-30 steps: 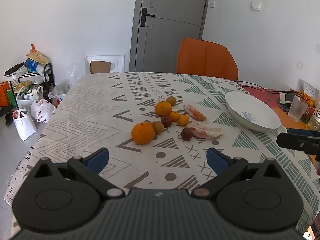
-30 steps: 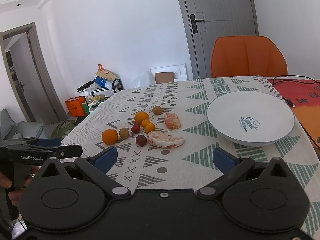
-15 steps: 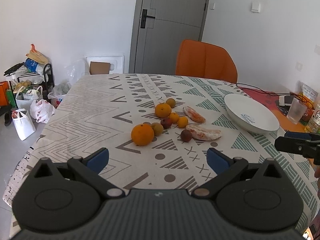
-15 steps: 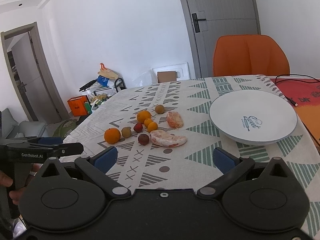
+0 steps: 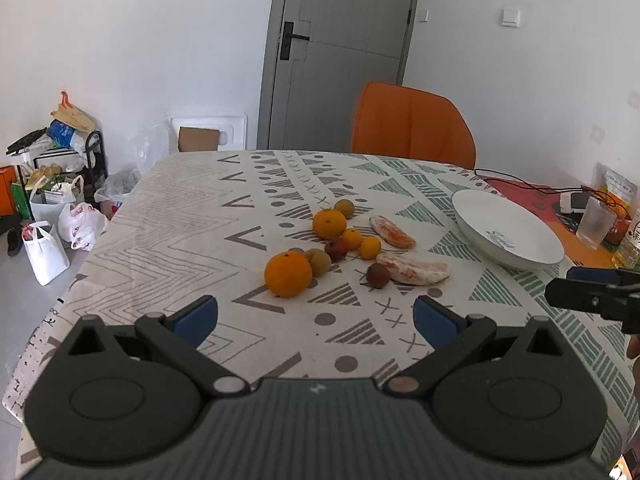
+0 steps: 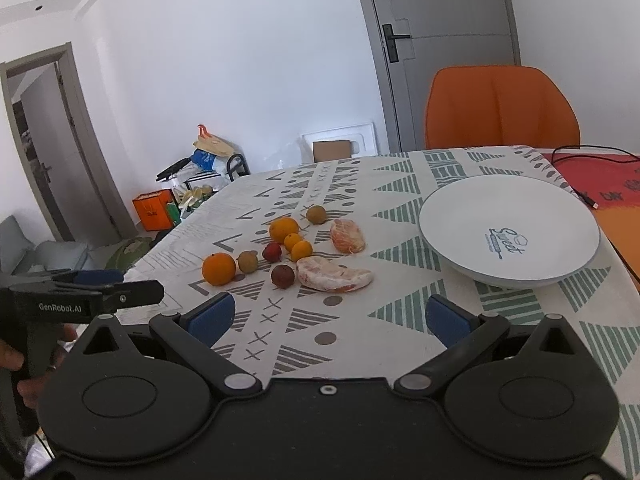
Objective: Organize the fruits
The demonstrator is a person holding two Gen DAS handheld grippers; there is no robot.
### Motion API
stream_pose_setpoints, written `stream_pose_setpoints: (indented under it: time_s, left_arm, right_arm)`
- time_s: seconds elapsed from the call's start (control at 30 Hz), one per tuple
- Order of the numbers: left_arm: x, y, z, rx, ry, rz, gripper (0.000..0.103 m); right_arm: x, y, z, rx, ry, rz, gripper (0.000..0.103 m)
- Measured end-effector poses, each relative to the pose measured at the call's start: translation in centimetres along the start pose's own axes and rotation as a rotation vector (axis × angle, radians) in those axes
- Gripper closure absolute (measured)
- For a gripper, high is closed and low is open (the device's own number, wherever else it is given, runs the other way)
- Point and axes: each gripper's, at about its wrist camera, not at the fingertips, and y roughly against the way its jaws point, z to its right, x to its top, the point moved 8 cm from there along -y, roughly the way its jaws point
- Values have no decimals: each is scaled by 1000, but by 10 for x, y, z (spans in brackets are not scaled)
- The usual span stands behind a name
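Both tongs spread and empty, left tongs (image 5: 315,316) and right tongs (image 6: 327,315) hovering short of the fruit. Nothing sorted yet: oranges (image 5: 288,273), small fruits (image 6: 283,275) and peeled segments (image 6: 334,275) all loose on the table (image 5: 180,216), plate (image 6: 508,232) bare beside them. Path looks clear; a cup (image 5: 595,225) and cable sit well off right

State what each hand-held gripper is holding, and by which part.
Nothing is held. The left hand-held gripper and the right hand-held gripper are both open, above the patterned tablecloth, short of the fruit.
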Motion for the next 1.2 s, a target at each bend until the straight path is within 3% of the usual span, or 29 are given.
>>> stream_pose_setpoints:
  time_s: [0.17, 0.3, 0.67, 1.0, 1.1, 1.2]
  left_arm:
    - [3, -11, -11, 10, 34, 15, 2]
    - [7, -19, -16, 12, 46, 31, 8]
    - [9, -48, -21, 5, 58, 13, 29]
    - [9, -80, -20, 0, 53, -16, 34]
    - [11, -86, -20, -1, 50, -20, 35]
    - [11, -94, -21, -9, 52, -31, 42]
  right_arm:
    - [1, -13, 3, 7, -24, 1, 3]
    - [0, -26, 3, 9, -23, -16, 17]
    - [-6, -57, 0, 55, -48, -78, 38]
    - [-11, -91, -21, 107, -27, -147, 62]
    - [-10, -99, -28, 118, -18, -156, 62]
    - [-8, -108, -32, 121, -14, -162, 62]
